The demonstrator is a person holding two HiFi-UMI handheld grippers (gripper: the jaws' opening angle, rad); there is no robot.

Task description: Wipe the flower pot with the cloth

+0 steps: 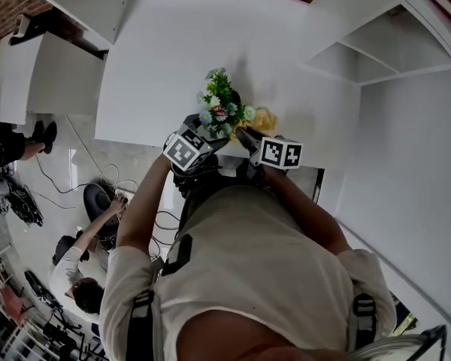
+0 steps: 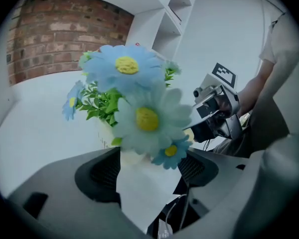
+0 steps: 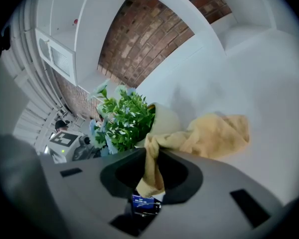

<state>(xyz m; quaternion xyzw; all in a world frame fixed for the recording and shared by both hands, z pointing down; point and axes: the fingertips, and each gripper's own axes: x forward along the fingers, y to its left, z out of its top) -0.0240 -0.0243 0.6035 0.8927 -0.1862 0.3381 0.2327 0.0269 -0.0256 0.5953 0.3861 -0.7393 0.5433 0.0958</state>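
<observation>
A small cream flower pot (image 2: 108,131) holds green leaves and blue and white flowers (image 1: 222,107) near the white table's front edge. My left gripper (image 2: 150,166) is shut on the pot's lower part, and the flowers (image 2: 147,118) fill its view. A yellow cloth (image 3: 214,133) lies bunched against the pot (image 3: 164,118) on its right side. My right gripper (image 3: 152,176) is shut on one end of the cloth, close beside the pot. In the head view both grippers meet at the plant, left gripper (image 1: 214,138) and right gripper (image 1: 244,135), with the cloth (image 1: 264,119) behind.
The white table (image 1: 180,51) stretches away behind the pot. White shelves (image 1: 376,43) stand at the right and a brick wall (image 2: 60,34) at the back. Below the table's left edge are cables on the floor and a seated person (image 1: 83,269).
</observation>
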